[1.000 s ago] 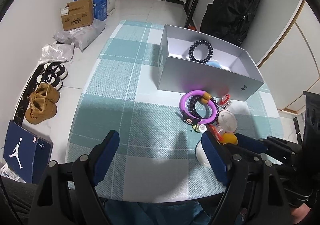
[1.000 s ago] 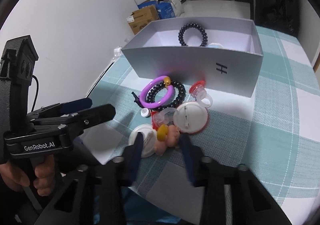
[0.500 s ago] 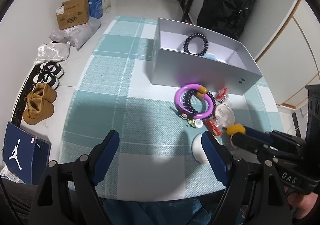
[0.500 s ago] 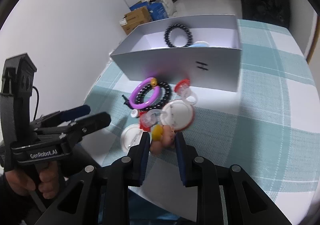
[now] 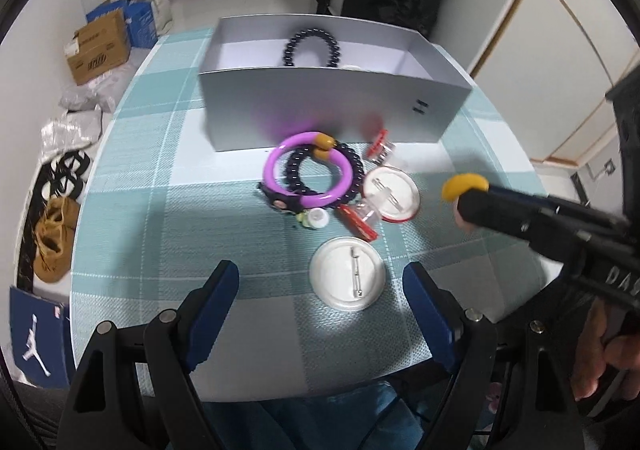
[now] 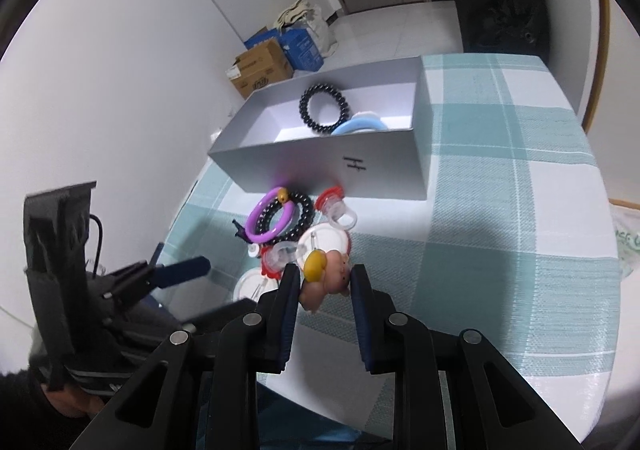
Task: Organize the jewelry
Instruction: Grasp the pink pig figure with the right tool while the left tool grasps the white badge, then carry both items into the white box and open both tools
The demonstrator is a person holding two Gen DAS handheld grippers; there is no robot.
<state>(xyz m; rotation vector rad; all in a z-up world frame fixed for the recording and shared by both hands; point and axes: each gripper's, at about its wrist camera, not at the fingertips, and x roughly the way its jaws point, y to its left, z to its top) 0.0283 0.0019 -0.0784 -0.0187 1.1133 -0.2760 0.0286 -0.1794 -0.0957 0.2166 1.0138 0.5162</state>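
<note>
My right gripper [image 6: 325,278] is shut on a small pink pig charm with a yellow hat [image 6: 326,277] and holds it above the table; the gripper also shows in the left wrist view [image 5: 464,195]. My left gripper [image 5: 320,286] is open and empty over a white pin badge [image 5: 347,277]. A purple bangle [image 5: 307,175] lies on a black bead bracelet [image 5: 352,169] before the grey box [image 5: 332,105]. The box holds another black bead bracelet [image 6: 324,109] and a blue ring [image 6: 360,126].
A second round badge [image 5: 392,193], red-and-clear ring toys [image 5: 380,147] and small bits lie among the pile. The table has a teal checked cloth [image 6: 500,217]. Cardboard boxes [image 5: 98,45], shoes and a black backpack stand on the floor beyond.
My right gripper closed on the pig charm and lifted it off the table, up and to the right. My left gripper moved nearer the pile.
</note>
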